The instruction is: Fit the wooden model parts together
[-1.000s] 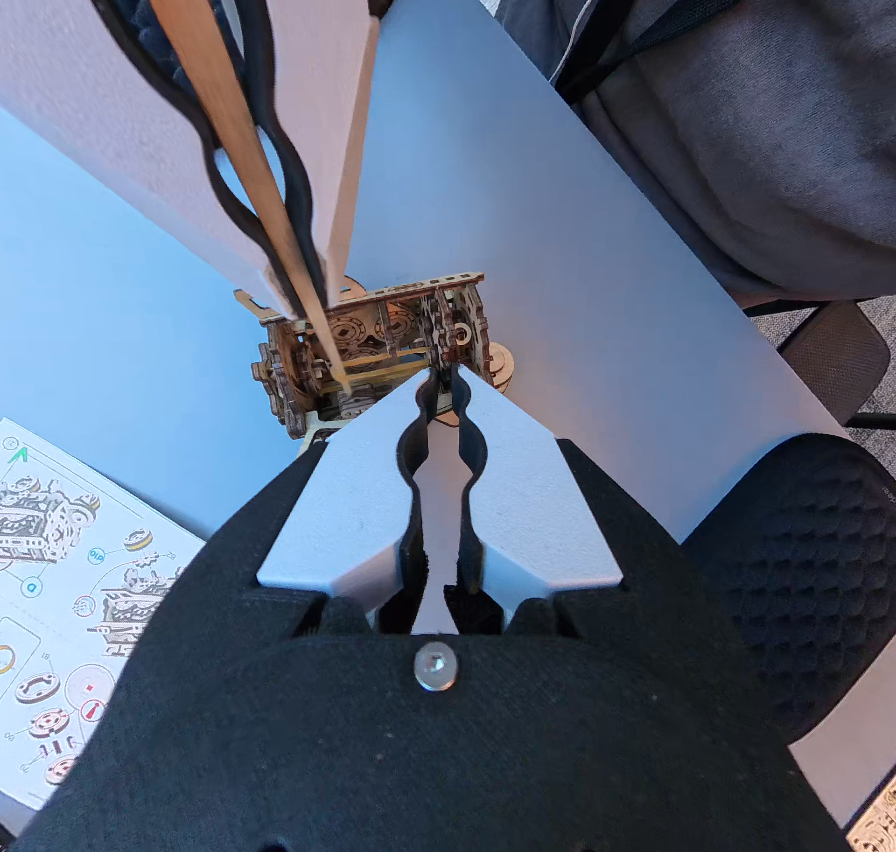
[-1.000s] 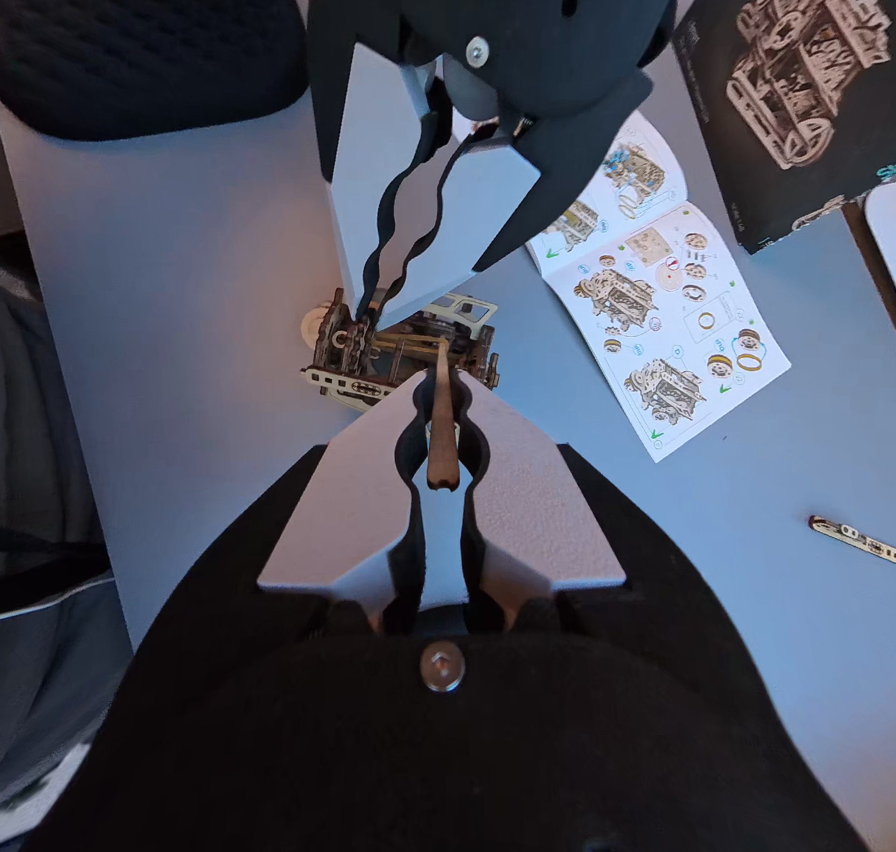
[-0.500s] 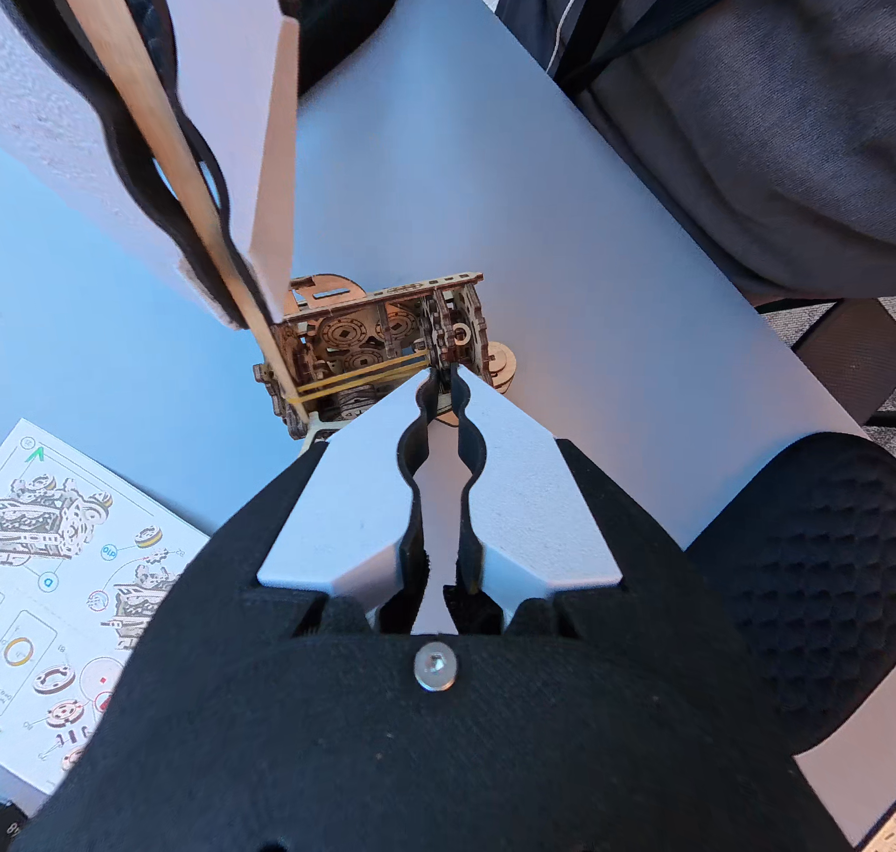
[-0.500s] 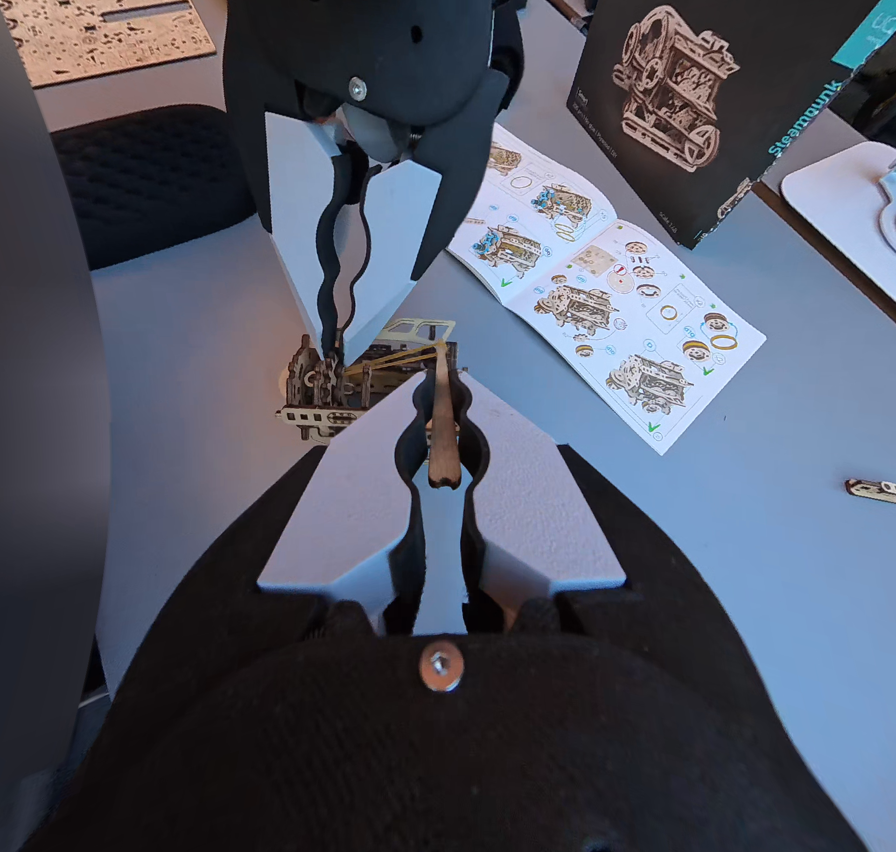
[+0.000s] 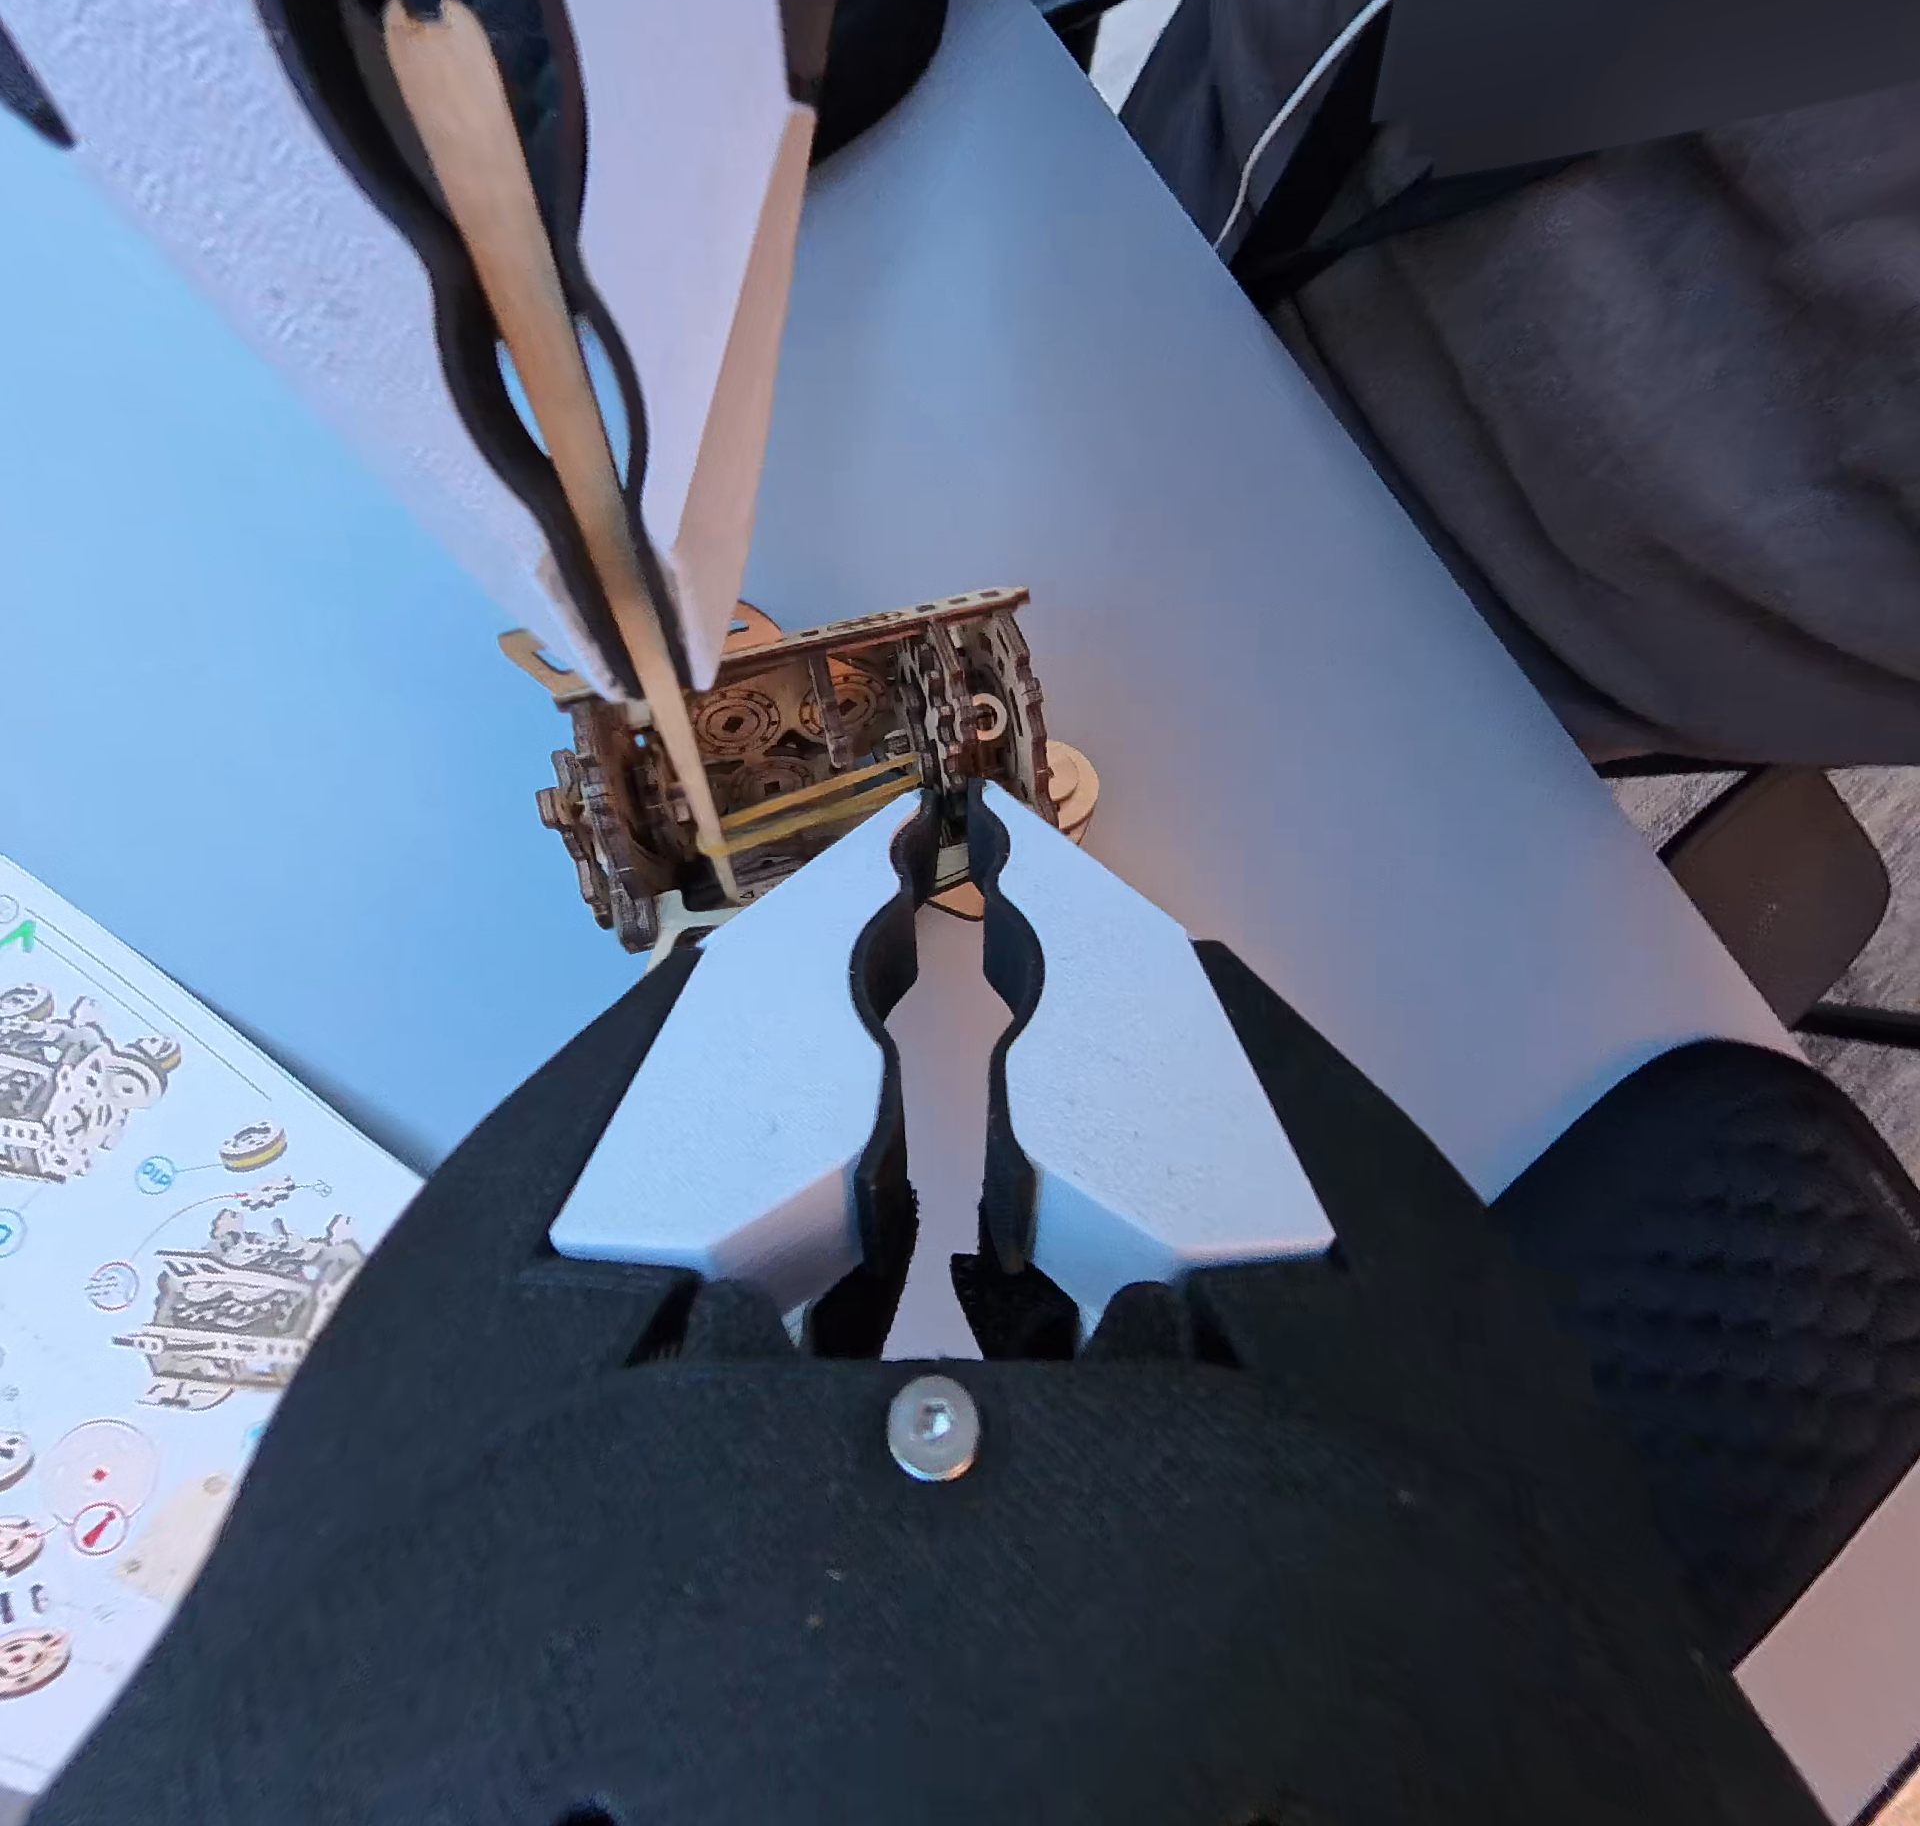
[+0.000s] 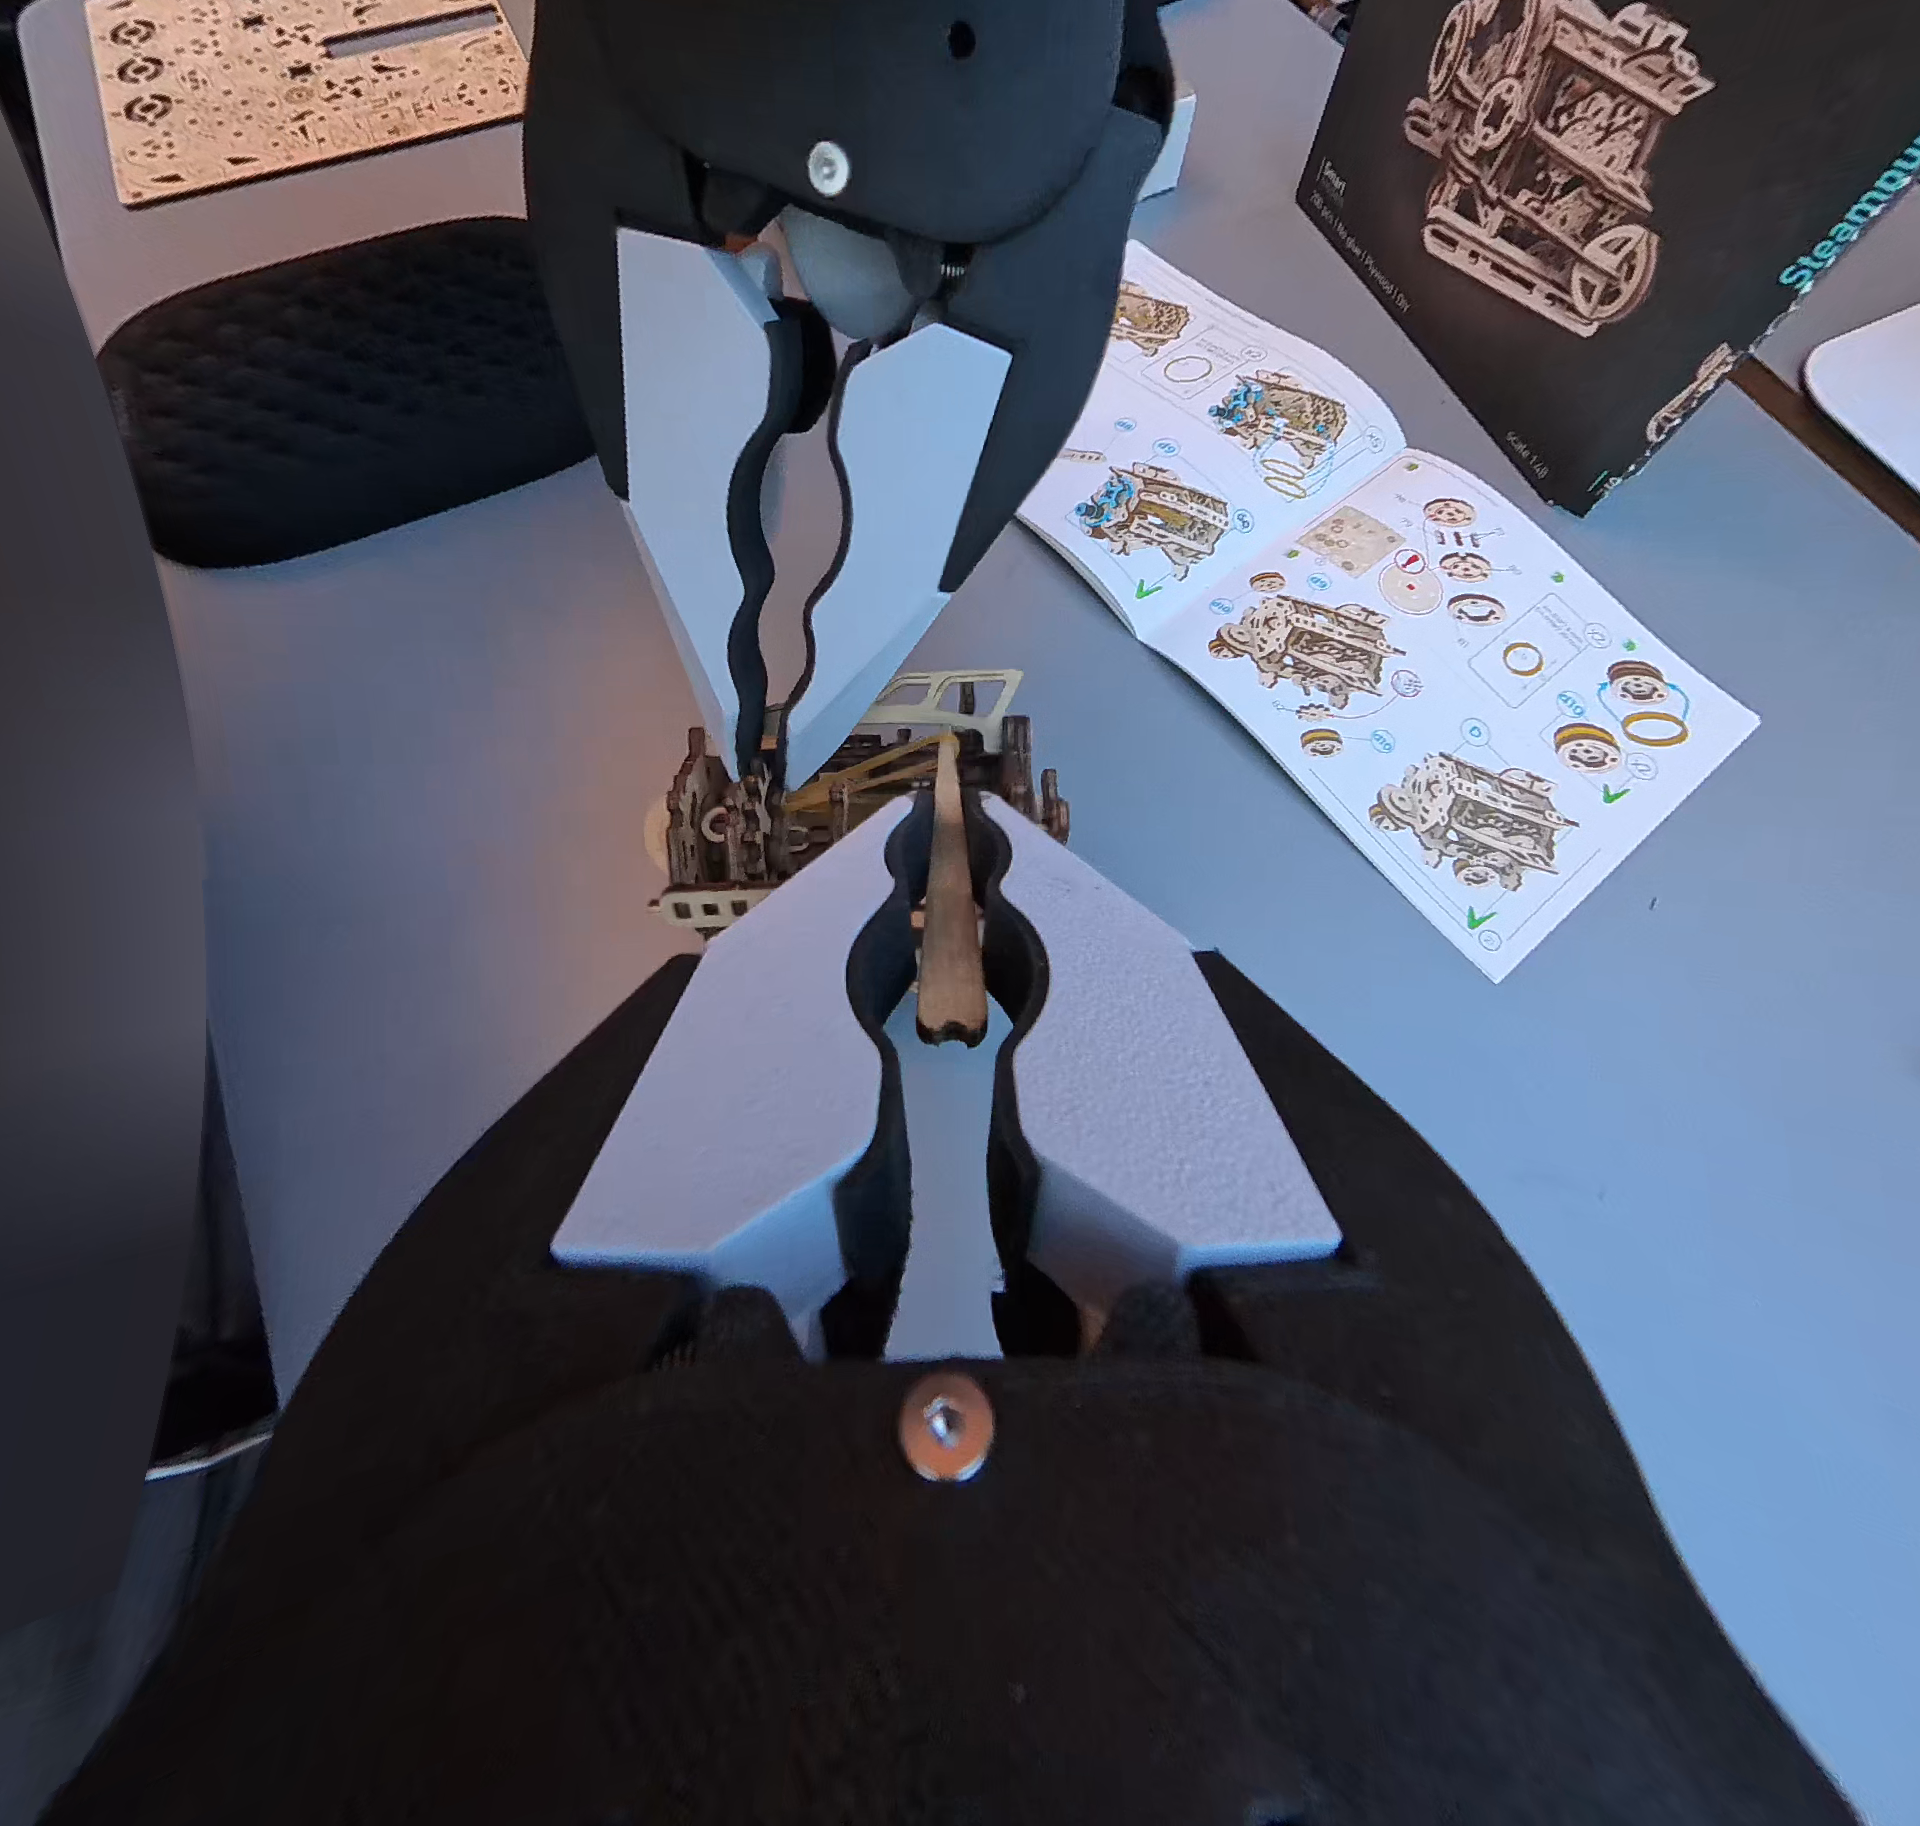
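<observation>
— Left view: how far along?
— The model [image 5: 821,748] stands mostly built on the table [image 5: 1195,488]. My left gripper [image 5: 948,797] pinches its gear end.
— Right view?
— My right gripper [image 6: 943,812] clamps a stick [image 6: 948,924], stretching the band [image 6: 883,760]; I'd say seating it remains.
</observation>
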Available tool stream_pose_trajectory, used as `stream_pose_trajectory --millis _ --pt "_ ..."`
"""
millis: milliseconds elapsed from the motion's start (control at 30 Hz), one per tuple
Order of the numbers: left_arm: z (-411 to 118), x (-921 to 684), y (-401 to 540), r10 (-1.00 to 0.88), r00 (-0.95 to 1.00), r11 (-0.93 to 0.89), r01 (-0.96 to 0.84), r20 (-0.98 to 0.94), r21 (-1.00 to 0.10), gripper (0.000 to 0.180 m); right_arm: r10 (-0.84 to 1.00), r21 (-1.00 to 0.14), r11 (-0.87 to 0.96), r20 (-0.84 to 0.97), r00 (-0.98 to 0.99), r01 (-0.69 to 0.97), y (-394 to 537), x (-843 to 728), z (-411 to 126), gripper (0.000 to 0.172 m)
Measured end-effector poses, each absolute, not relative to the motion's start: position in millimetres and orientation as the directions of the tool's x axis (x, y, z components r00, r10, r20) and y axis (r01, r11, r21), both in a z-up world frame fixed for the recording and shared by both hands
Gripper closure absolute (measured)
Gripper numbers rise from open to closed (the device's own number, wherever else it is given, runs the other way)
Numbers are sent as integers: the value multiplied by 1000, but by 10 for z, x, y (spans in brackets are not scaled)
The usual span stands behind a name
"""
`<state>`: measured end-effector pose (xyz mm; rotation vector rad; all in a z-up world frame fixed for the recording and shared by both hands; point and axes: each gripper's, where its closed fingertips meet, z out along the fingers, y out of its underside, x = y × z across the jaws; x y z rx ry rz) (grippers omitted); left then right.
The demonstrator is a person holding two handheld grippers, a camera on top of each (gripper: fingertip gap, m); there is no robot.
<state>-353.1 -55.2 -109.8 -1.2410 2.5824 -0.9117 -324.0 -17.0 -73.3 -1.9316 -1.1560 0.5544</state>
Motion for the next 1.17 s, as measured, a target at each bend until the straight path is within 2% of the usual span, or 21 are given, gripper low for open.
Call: stream_pose_trajectory --millis 267,400,633,833,900,1033,1167 --pt "-1090 -3466 -559 -785 -613 456 -666 84 -591 178 860 -777 -276 63 506 566 -229 -3132 -746 168" --pt "-1082 -3412 -501 -823 -566 422 -664 46 -617 172 855 -772 -276 76 513 573 -227 -3110 -721 168" --pt "-1064 -3416 -441 -869 -493 333 -639 38 -693 167 858 -773 -279 65 509 570 -253 -3114 -699 169" --pt "-823 -3389 -370 -909 -417 251 -551 2 -796 159 856 -770 -287 61 514 569 -267 -3081 -713 168" --pt "-749 -3377 -297 -928 -371 212 -525 -2 -824 148 853 -765 -292 64 518 575 -271 -3056 -729 168" --pt "-700 -3380 -122 -963 -270 150 -481 -17 -864 115 847 -771 -291 68 527 567 -270 -3017 -718 168" --pt "-803 -3405 -73 -981 -188 60 -487 38 -871 91 851 -774 -282 71 521 567 -265 -3001 -717 168"
